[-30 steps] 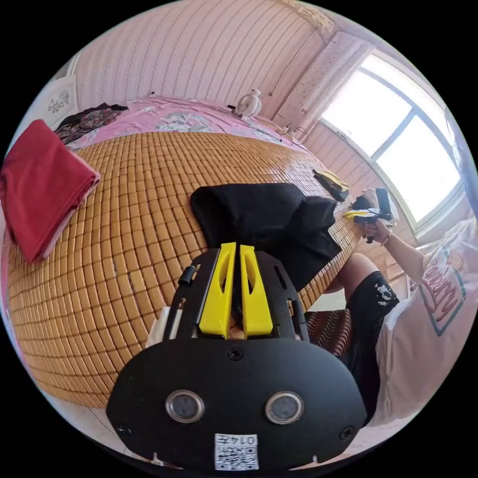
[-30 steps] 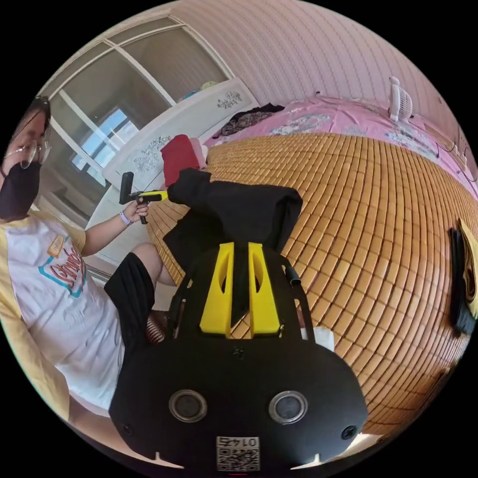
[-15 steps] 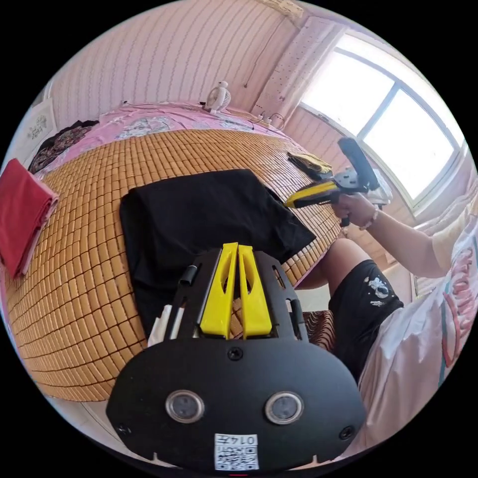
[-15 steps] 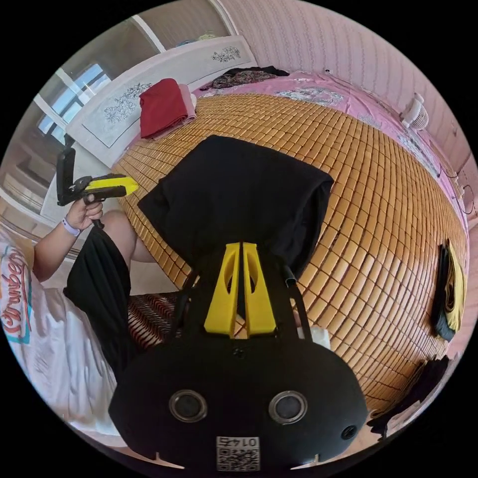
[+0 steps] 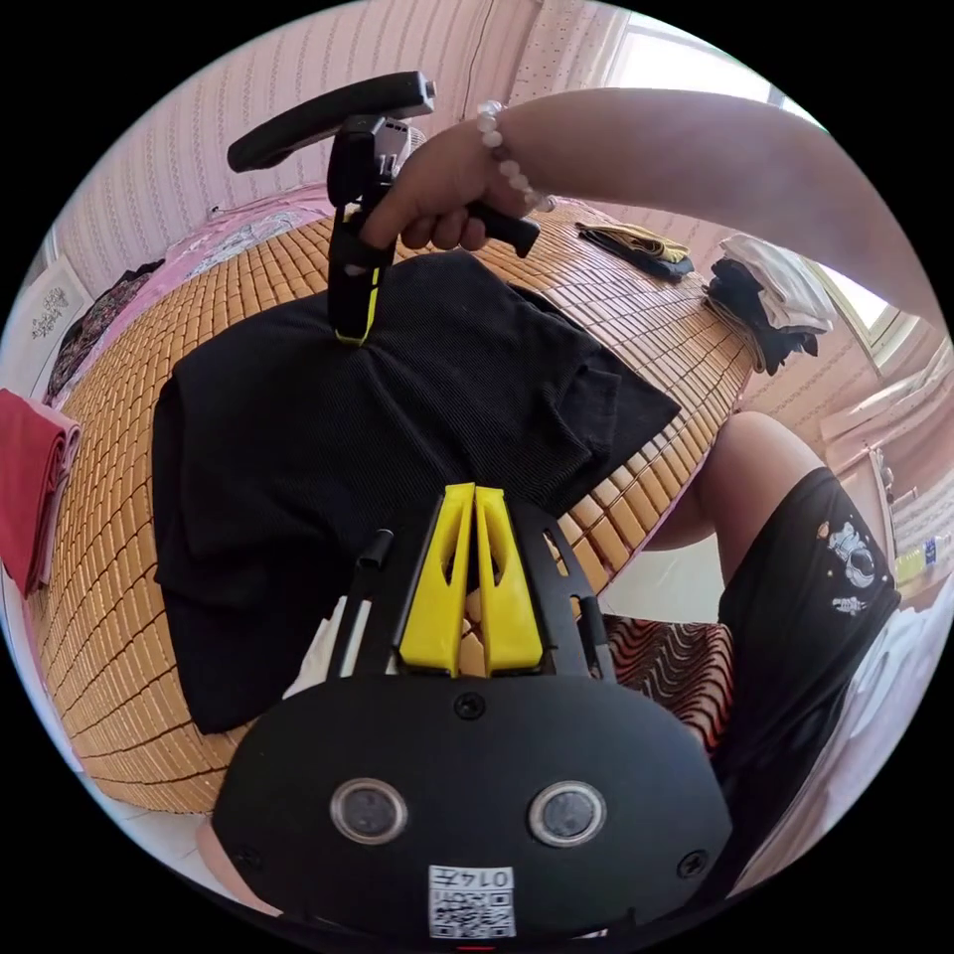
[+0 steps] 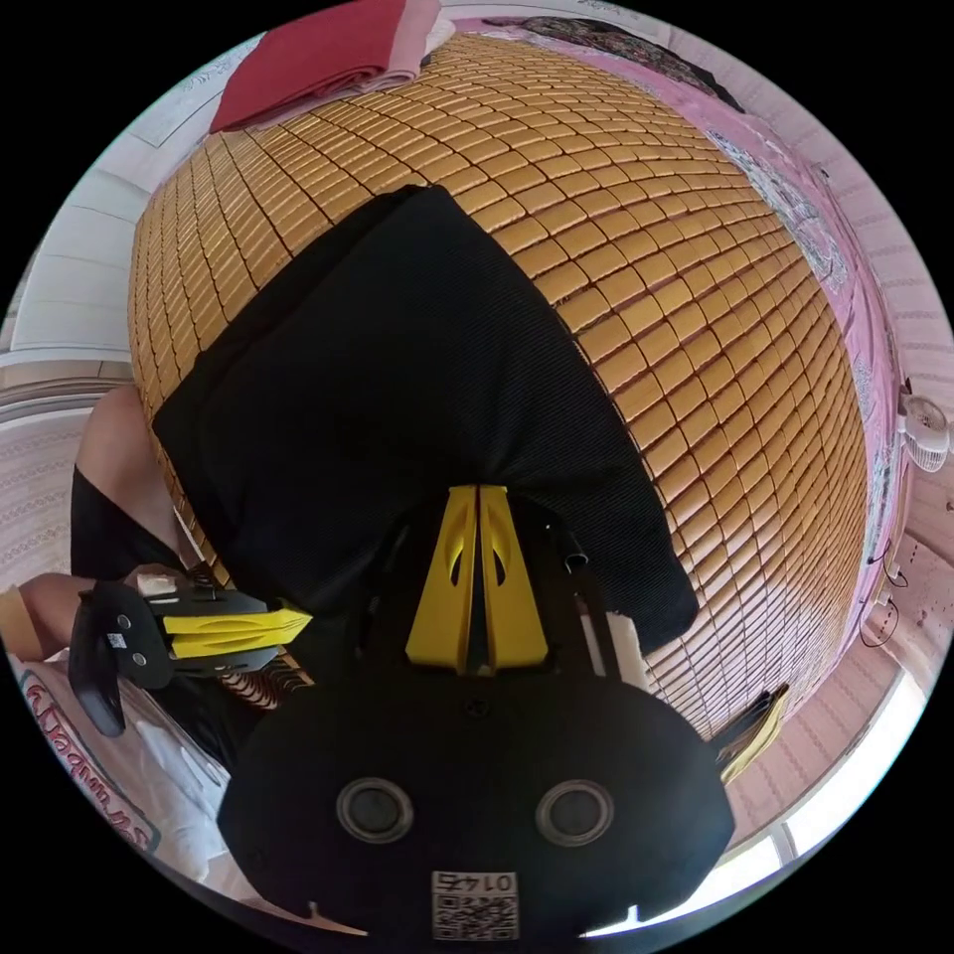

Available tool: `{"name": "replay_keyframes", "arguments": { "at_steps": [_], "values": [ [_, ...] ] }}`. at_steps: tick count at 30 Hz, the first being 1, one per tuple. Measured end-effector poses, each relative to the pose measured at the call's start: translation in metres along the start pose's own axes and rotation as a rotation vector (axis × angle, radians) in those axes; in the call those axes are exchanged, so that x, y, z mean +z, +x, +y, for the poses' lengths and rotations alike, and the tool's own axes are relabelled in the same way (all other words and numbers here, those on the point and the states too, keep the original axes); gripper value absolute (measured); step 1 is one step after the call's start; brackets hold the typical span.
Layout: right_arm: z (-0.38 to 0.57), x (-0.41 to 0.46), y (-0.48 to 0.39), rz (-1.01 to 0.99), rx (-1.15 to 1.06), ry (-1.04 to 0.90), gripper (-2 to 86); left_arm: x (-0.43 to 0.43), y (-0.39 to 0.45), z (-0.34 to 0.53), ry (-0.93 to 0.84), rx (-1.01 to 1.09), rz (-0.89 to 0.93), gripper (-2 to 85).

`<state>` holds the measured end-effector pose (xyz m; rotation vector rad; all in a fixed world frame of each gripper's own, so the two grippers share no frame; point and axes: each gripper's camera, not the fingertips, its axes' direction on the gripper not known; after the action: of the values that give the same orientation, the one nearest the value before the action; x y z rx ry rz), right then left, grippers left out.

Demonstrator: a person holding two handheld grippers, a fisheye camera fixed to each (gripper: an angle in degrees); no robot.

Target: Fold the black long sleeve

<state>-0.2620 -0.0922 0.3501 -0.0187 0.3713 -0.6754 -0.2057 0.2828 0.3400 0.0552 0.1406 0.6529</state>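
My left claw (image 5: 474,497) has its yellow jaws pressed together, tips over the near edge of the black long sleeve (image 5: 397,417); I cannot tell whether cloth is pinched. My right claw (image 6: 479,497) is closed too, tips down against the shirt's middle. The shirt lies folded on the bamboo mat (image 6: 696,328) near the bed's edge, red cloth (image 6: 318,50) well apart.
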Motion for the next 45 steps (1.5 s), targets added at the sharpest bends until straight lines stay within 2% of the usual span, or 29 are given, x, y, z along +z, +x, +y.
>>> {"name": "replay_keyframes", "arguments": {
  "at_steps": [5,8,15,19,22,25,27,31,36,41,43,45],
  "values": [
    [-0.020,-0.007,0.007,-0.072,-0.075,-0.088,-0.8,0.010,0.005,0.009,0.021,0.013,-0.004,-1.0],
    [-0.035,-0.021,0.011,-0.016,-0.066,-0.041,-0.6,0.015,0.003,0.016,0.045,-0.012,0.018,-1.0],
    [-0.063,-0.002,0.013,0.042,-0.107,-0.245,-0.6,0.028,0.003,0.028,0.062,-0.012,0.049,-1.0],
    [-0.055,0.014,0.021,0.080,-0.017,-0.195,-0.6,0.032,0.000,0.038,0.089,-0.041,0.081,-0.9],
    [-0.027,0.015,0.020,0.120,0.006,-0.079,-0.8,0.030,0.001,0.048,0.137,-0.028,0.111,-0.4],
    [0.039,0.005,0.026,0.109,0.086,0.116,-0.9,0.022,0.004,0.057,0.223,-0.001,0.141,2.1],
    [0.118,0.010,0.035,-0.001,0.200,0.237,-0.7,0.019,0.008,0.058,0.264,0.027,0.169,4.7],
    [0.246,0.039,0.040,-0.140,0.404,0.327,0.5,0.022,0.022,0.049,0.313,0.084,0.216,10.2],
    [0.387,0.098,0.037,-0.314,0.686,0.370,9.1,0.038,0.053,0.029,0.264,0.204,0.224,17.2],
    [0.438,0.145,0.039,-0.460,0.730,0.373,5.1,0.056,0.081,0.008,0.187,0.296,0.218,20.2],
    [0.456,0.153,0.044,-0.470,0.766,0.415,3.2,0.068,0.093,-0.002,0.139,0.337,0.201,21.9],
    [0.479,0.161,0.054,-0.575,0.768,0.490,2.1,0.076,0.101,-0.009,0.116,0.371,0.182,22.7]
  ]
}}
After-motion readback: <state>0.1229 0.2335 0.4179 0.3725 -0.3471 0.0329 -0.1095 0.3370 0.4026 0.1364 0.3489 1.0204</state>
